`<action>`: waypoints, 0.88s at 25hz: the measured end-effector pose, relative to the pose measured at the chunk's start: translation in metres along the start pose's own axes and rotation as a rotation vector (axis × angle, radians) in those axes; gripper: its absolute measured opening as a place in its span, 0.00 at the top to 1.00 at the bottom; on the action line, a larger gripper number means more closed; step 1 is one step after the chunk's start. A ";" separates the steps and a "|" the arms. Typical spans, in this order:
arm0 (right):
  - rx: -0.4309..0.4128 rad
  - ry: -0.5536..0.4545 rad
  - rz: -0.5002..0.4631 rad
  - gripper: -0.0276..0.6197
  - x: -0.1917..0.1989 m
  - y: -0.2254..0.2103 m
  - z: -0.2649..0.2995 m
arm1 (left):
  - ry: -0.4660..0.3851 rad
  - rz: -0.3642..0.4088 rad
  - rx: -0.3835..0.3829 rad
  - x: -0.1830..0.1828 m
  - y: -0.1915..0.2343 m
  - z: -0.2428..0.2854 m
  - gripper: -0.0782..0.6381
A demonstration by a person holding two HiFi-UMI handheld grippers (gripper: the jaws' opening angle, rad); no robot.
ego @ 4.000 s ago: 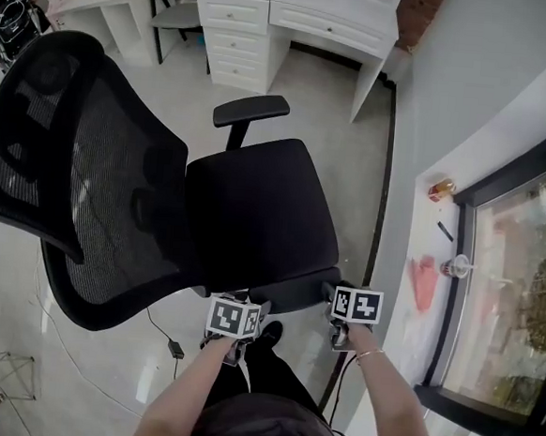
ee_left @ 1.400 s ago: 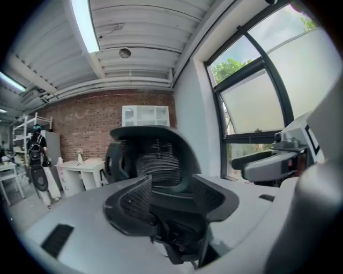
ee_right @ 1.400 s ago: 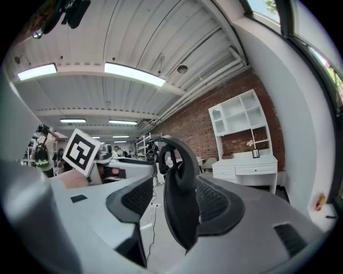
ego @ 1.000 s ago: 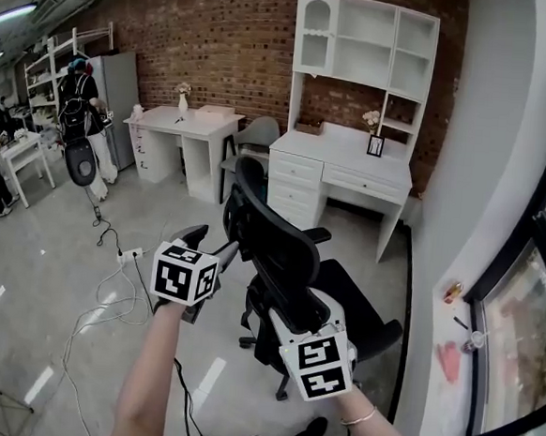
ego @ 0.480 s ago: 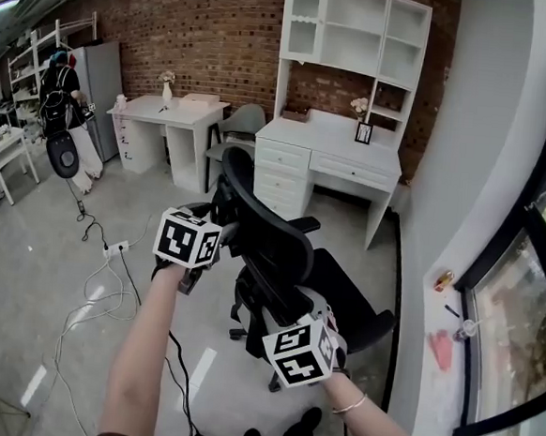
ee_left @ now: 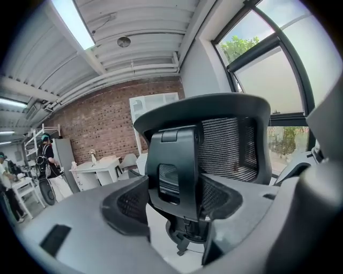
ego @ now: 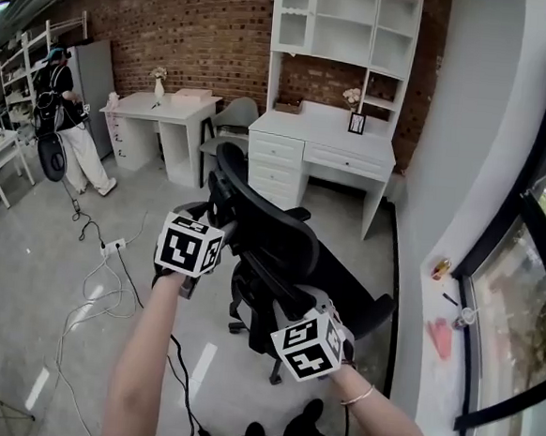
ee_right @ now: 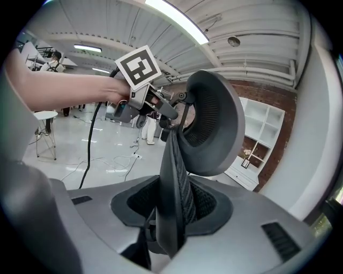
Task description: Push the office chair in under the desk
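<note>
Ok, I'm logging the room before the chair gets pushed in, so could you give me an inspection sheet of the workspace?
Surface: glossy pale floor, with the chair standing on it.
Job's things: black mesh office chair stands out from the white hutch desk, not under it.
Clutter: small can and red item on the window ledge.
Grippers: left tongs shut on the chair's rear headrest bracket; right tongs closing on the backrest's side edge.
Cables: white and black cables trail over the floor at the left, by a power strip.
Surroundings: red brick wall, second white desk, a person standing far left.
</note>
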State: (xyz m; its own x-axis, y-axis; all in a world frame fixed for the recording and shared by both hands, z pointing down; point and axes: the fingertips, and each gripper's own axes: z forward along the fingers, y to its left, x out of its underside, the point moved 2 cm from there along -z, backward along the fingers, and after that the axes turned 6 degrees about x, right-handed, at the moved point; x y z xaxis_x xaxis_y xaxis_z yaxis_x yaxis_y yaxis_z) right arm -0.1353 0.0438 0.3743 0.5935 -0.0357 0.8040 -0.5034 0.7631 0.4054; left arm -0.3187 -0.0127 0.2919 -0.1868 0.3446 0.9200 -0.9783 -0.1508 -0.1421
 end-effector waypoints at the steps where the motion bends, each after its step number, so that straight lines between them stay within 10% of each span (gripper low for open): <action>1: -0.002 0.000 0.002 0.73 0.003 -0.003 -0.003 | -0.007 0.001 0.007 0.000 -0.005 -0.003 0.50; 22: 0.004 0.011 -0.091 0.66 0.074 -0.090 -0.037 | -0.021 0.048 0.114 -0.015 -0.108 -0.015 0.48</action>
State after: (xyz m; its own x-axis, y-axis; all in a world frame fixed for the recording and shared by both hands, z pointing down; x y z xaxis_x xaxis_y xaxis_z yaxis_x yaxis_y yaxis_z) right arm -0.0230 -0.0036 0.3809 0.6437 -0.0979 0.7590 -0.4493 0.7545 0.4784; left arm -0.2111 0.0118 0.2877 -0.2306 0.3155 0.9205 -0.9515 -0.2712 -0.1454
